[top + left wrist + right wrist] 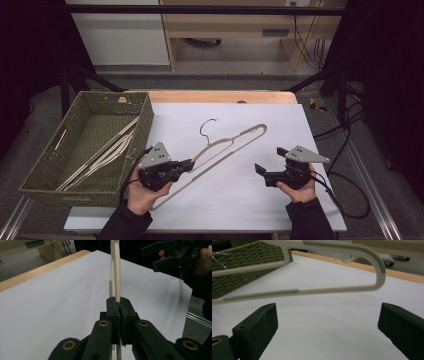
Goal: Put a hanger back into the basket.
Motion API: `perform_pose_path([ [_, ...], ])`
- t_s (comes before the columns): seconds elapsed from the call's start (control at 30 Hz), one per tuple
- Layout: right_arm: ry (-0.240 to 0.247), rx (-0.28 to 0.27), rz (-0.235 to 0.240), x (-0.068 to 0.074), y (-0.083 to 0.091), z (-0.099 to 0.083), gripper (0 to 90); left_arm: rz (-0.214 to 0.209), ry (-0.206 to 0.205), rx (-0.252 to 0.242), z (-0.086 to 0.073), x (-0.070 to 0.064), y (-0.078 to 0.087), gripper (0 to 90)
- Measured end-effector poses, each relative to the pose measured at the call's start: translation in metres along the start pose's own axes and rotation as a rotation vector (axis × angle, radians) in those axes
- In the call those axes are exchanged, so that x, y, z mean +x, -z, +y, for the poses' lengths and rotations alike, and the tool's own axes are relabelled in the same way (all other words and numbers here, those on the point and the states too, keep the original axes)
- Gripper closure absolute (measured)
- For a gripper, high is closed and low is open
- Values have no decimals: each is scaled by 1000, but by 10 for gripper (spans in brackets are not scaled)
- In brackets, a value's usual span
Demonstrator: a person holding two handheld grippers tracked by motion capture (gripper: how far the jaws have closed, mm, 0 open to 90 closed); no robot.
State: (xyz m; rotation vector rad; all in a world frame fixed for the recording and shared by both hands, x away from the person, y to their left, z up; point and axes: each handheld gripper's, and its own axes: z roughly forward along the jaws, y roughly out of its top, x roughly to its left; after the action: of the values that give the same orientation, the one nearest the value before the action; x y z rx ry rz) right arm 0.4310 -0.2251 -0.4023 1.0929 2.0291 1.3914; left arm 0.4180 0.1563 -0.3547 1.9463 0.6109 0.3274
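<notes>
Left gripper (186, 164) fingers clamped on hanger (235, 141) bar, over white bench (280, 200); right gripper (260, 170) fingers apart. Hanger prob. light, stiff, slick; grip ribbed section.

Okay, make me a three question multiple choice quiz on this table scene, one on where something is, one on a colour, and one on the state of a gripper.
1. Where does the woven basket stand?
A. at the left of the table
B. at the right of the table
C. on the floor

2. What colour is the hanger held over the white sheet?
A. red
B. cream
C. blue

3. How does the right gripper stand?
A. shut on the hanger
B. shut on nothing
C. open, holding nothing

Answers:
1. A, the high view shows the basket on the table's left side, with more hangers inside.
2. B, the bar is pale cream in all views, with a dark wire hook.
3. C, in the right gripper view its jaws stand wide apart; the left gripper is the one clamped on the hanger.
</notes>
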Motion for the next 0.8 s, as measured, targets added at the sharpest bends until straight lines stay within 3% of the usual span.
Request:
perform_pose_path([
  [0.1, 3, -3, -1, -1, 2, -1, 35, 5, -13, -10, 5, -1, 8, 875],
  [0.2, 6, -9, 0, -1, 6, -1, 31, 24, -45, -29, 20, 0, 28, 875],
  [0.4, 4, -9, 0, -1, 8, -2, 26, 38, -61, -45, 35, 5, 49, 875],
  [0.8, 3, -8, -6, -4, 12, -4, 23, 73, -72, -81, 58, 40, 101, 875],
])
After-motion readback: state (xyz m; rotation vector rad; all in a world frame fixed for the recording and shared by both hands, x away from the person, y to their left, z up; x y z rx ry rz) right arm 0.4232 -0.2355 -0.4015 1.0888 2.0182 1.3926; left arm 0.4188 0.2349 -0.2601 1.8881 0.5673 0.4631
